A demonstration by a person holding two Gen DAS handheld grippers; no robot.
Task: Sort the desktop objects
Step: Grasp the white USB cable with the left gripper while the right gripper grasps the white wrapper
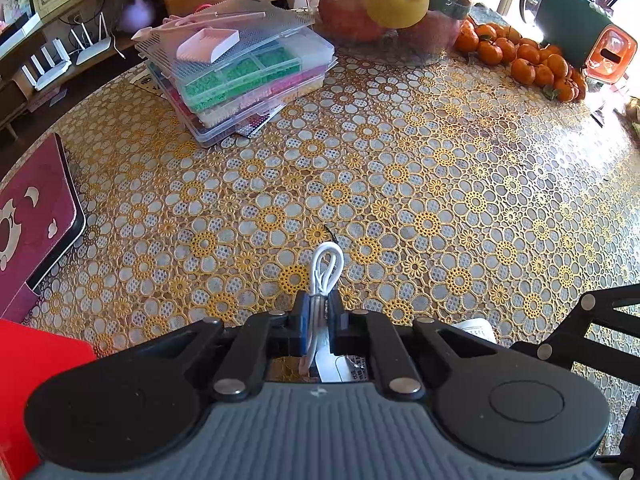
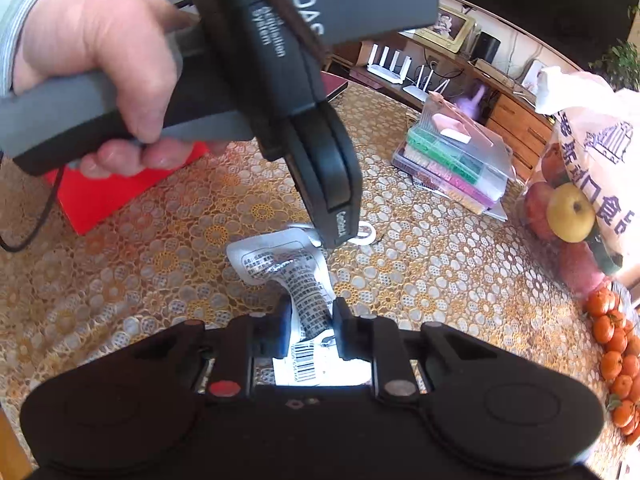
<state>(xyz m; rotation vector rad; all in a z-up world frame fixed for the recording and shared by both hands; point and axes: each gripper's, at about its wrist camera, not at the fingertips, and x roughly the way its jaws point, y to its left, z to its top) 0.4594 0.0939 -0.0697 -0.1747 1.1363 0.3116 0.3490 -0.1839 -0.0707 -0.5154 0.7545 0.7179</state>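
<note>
The round table (image 1: 420, 168), covered by a gold and white flower-lace cloth, fills both of my wrist views. At its far edge stand a clear bag of red and yellow apples (image 1: 384, 8) and, beside it, a heap of small orange mandarins (image 1: 520, 56); a stack of clear plastic bead boxes with green and pink contents (image 1: 244, 76) lies well to the other side, topped by a pink scoop (image 1: 208, 44). A dark red flat box with pale crescent marks (image 1: 32, 220) overhangs the table's near-left rim, with a bright red sheet (image 1: 36, 364) just beside it. In the right wrist view a hand (image 2: 100, 72) grips the grey handle of my left gripper (image 1: 319, 312), whose jaws are closed on a coiled white cable (image 1: 326, 268); its loop sticks out past the fingertips, just above the cloth. My right gripper (image 2: 310, 320) is drawn in narrow, pinching a crumpled clear plastic pouch with printed black text and a barcode (image 2: 288, 268); the pouch's wide end rests on the cloth directly in front, touching the cable end held by the left gripper.
</note>
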